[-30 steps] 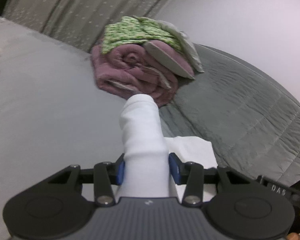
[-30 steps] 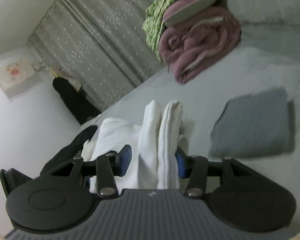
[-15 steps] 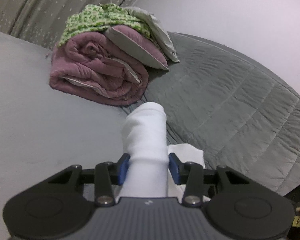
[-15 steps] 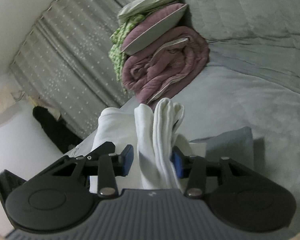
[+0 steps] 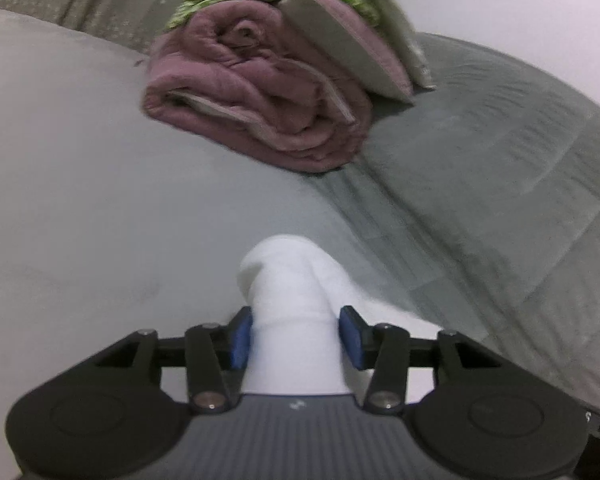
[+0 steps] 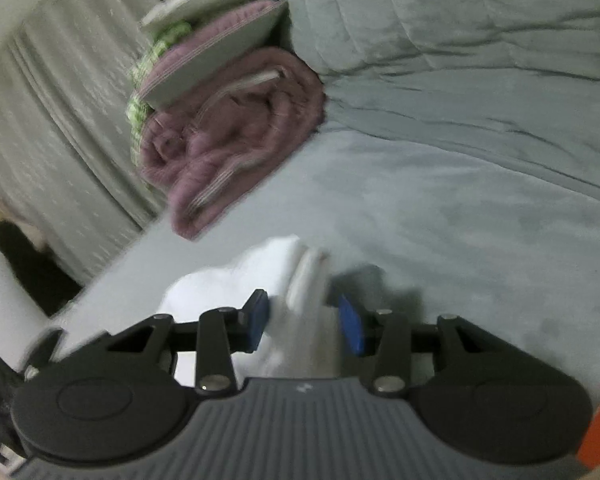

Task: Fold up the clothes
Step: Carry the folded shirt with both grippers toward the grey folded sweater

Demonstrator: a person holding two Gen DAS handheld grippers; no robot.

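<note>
Blurrily, right tongs (image 6: 303, 322) straddle a smeared white garment (image 6: 288, 280).

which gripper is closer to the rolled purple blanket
Left, probably. Left gripper, fingers opening around white cloth, faces the purple blanket straight ahead; right gripper sees it ahead and off to its left.

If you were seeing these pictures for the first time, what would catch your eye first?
A bunched white garment lies between the opening left tongs, low in the middle. The right tongs hold white cloth too. Beyond, a rolled mauve blanket sits on the grey bed.
</note>
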